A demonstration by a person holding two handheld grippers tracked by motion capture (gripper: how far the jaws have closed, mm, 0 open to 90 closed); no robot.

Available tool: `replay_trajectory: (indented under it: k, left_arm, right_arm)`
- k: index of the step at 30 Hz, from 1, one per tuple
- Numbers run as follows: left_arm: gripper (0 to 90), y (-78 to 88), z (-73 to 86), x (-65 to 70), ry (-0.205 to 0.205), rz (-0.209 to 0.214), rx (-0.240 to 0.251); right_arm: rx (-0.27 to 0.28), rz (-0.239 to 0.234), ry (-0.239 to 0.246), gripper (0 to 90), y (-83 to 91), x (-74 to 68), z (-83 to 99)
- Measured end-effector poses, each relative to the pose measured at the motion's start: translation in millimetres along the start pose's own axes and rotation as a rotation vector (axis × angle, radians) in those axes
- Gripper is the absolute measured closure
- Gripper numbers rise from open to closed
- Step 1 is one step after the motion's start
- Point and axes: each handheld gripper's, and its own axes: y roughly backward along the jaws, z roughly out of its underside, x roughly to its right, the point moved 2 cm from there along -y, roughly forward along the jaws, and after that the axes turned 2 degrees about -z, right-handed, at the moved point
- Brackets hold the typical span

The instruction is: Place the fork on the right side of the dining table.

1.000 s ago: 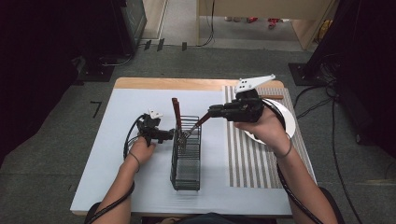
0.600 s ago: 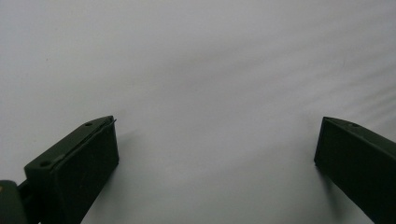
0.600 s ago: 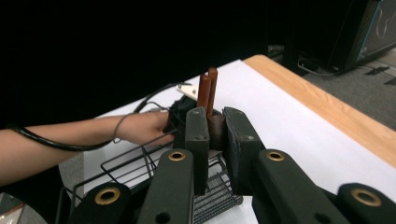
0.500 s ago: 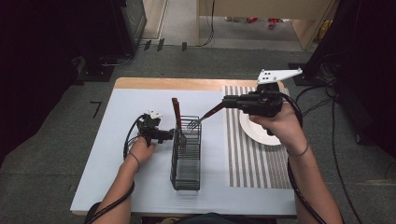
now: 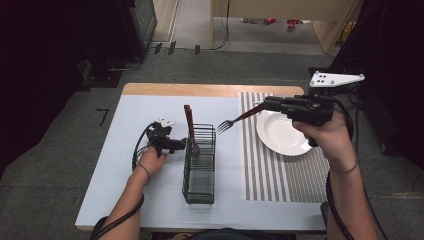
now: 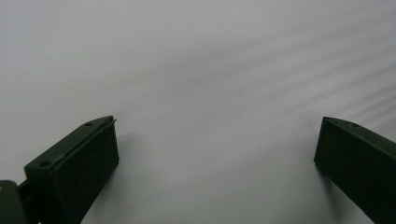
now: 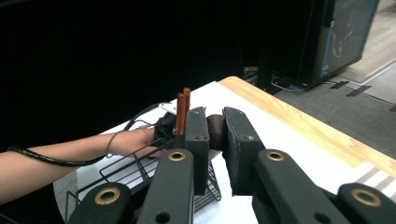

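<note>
A fork (image 5: 235, 119) with a brown handle is gripped by the right gripper (image 5: 267, 105), whose jaws are clenched on the handle end; in the right gripper view the dark brown handle (image 7: 215, 131) is seen pinched between the two black pads. The fork is held off the counter (image 5: 150, 105), roughly level, its tines pointed toward the left edge and hanging between the wire cutlery basket (image 5: 200, 165) and the white plate (image 5: 282, 132). The fork extends straight out beyond the jaws, over the inner edge of the striped mat (image 5: 272, 175). The plate lies on that mat near the right edge of the counter. Two brown-handled utensils (image 5: 188, 119) are stood upright in the far end of the basket, which is set near the middle of the counter. The left gripper (image 5: 182, 145) is held just beside the basket's left wall; in the left gripper view its jaws are seen spread wide apart over bare counter surface, with nothing between them.
</note>
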Motion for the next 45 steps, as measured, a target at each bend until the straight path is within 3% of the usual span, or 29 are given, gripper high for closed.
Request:
replay_trajectory:
  k: [2,18,22,45]
  left_arm:
    - [0.0,0.0,0.0,0.0,0.000,0.000,0.000]
    - [0.0,0.0,0.0,-0.1,0.000,0.001,-0.001]
    - [0.0,0.0,-0.1,0.0,0.000,0.000,0.000]
    - [0.0,0.0,0.0,0.0,0.000,0.000,0.000]
  right_arm:
    - [0.001,0.020,-0.007,81.6,7.8,2.3,2.9]
    - [-0.051,0.086,-0.068,81.6,15.0,16.2,26.2]
    - [-0.072,0.123,-0.072,81.6,19.1,18.0,35.2]
    - [-0.117,0.184,-0.154,81.6,36.6,24.6,78.3]
